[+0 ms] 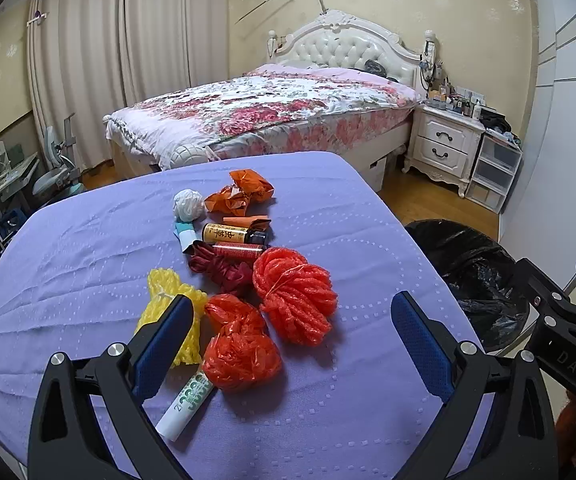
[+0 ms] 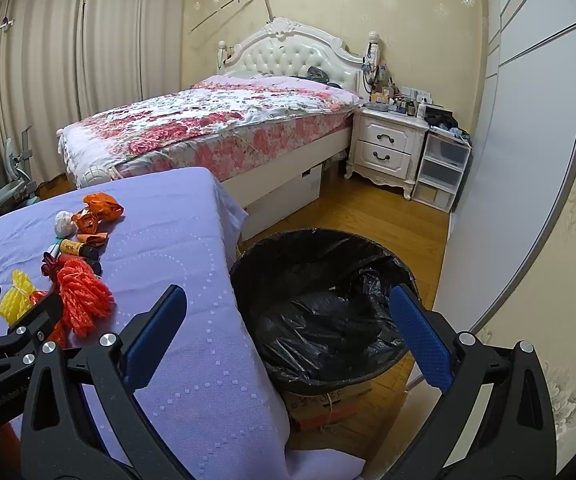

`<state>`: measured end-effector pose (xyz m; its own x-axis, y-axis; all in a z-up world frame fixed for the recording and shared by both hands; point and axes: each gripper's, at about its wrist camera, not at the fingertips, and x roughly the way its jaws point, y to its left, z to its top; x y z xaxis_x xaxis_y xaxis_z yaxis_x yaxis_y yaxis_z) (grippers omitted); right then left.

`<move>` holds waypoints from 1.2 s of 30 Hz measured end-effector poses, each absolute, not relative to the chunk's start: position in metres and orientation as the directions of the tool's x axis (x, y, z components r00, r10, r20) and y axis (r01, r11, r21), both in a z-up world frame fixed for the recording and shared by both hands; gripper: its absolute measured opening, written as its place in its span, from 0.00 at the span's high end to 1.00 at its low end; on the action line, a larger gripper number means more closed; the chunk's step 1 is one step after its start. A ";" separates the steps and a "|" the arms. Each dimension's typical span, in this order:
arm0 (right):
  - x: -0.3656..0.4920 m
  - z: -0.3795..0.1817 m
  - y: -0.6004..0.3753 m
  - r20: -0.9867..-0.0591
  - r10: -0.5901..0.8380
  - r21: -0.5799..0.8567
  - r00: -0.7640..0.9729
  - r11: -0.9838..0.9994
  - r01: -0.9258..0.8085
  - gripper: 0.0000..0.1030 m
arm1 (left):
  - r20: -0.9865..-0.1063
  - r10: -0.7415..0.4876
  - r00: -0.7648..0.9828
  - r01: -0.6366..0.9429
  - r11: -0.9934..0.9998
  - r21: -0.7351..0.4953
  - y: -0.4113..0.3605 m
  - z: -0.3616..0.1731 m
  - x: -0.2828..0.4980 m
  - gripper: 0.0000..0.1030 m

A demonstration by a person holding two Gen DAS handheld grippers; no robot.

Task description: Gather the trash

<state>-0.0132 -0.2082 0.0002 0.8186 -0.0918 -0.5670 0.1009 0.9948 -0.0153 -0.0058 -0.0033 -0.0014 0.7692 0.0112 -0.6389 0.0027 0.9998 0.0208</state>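
Trash lies in a heap on a table with a purple cloth (image 1: 88,248): a red foam net (image 1: 294,294), a crumpled red plastic bag (image 1: 238,346), a yellow foam net (image 1: 176,312), a white and green tube (image 1: 186,404), a dark red ribbon (image 1: 220,270), a yellow bottle (image 1: 232,234), orange wrappers (image 1: 240,194) and a white ball of paper (image 1: 188,204). My left gripper (image 1: 292,340) is open above the near end of the heap, empty. My right gripper (image 2: 288,332) is open and empty, over the table edge and a bin with a black liner (image 2: 320,304).
The bin also shows in the left wrist view (image 1: 472,276), on the floor right of the table. Behind are a bed with a floral cover (image 1: 268,112), a white nightstand (image 1: 444,140), plastic drawers (image 1: 492,172) and curtains (image 1: 88,60).
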 end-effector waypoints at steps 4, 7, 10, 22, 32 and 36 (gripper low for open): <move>-0.013 -0.003 -0.210 -0.571 -0.094 -0.016 0.815 0.995 0.103 0.04 | -0.640 0.012 0.768 0.001 1.000 0.021 -0.002 -0.003 -0.005 0.06; -0.013 -0.004 -0.210 -0.575 -0.094 -0.017 0.812 0.994 0.103 0.04 | -0.640 0.014 0.769 0.000 1.000 0.022 -0.001 -0.003 -0.005 0.06; -0.013 -0.005 -0.210 -0.579 -0.094 -0.017 0.810 0.994 0.104 0.04 | -0.641 0.012 0.767 0.001 1.000 0.021 -0.001 -0.004 -0.004 0.06; -0.013 -0.006 -0.210 -0.583 -0.093 -0.016 0.807 0.995 0.103 0.04 | -0.645 0.013 0.764 0.000 1.000 0.020 -0.001 -0.006 -0.004 0.06; -0.013 -0.007 -0.211 -0.584 -0.091 -0.014 0.806 0.995 0.102 0.04 | -0.649 0.013 0.761 -0.003 1.000 0.017 -0.002 -0.008 -0.005 0.06; -0.013 -0.007 -0.211 -0.585 -0.092 -0.014 0.806 0.995 0.103 0.04 | -0.651 0.012 0.759 -0.001 1.000 0.017 -0.004 -0.010 -0.007 0.06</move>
<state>-0.0126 -0.2111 -0.0067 0.8061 -0.0916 -0.5846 0.1025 0.9946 -0.0144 -0.0065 -0.0036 -0.0100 0.7588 0.0121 -0.6512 -0.0015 0.9999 0.0169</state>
